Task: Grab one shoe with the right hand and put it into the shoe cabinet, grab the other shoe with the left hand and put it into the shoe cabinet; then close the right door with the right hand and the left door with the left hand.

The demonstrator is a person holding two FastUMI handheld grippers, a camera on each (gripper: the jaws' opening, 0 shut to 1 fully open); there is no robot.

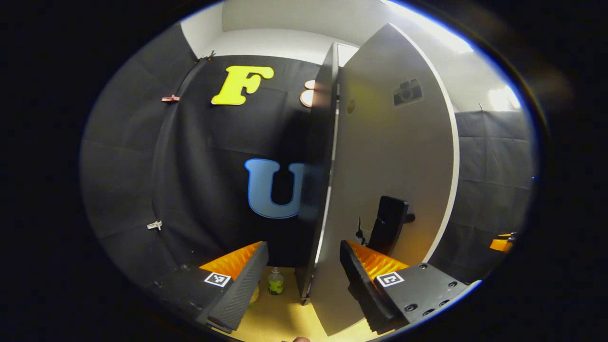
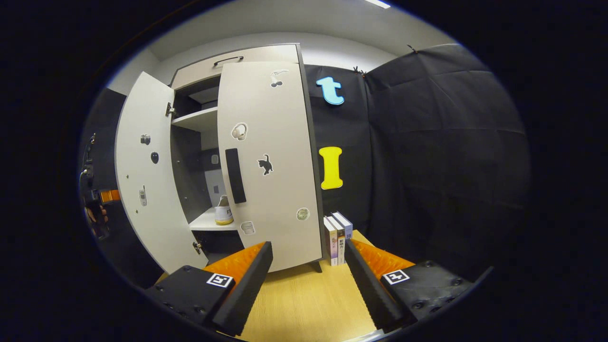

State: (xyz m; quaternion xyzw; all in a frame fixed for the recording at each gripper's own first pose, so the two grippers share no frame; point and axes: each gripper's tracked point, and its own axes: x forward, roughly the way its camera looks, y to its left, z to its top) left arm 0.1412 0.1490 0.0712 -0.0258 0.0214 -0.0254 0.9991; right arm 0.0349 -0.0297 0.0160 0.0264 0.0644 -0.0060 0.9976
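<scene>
Right gripper view: right door (image 2: 270, 161) shut, left door (image 2: 142, 175) ajar at 9 o'clock, shoe (image 2: 223, 212) shelved; both tools, left (image 1: 304, 270) and right (image 2: 308, 266), released, likely for pushing it closed.

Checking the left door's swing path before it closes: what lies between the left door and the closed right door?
In the right gripper view, the gap between left door and right door shows open shelves, with a shoe on the lower shelf.

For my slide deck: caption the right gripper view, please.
Open right gripper faces the shoe cabinet: right door closed, left door open, shoe inside.
</scene>
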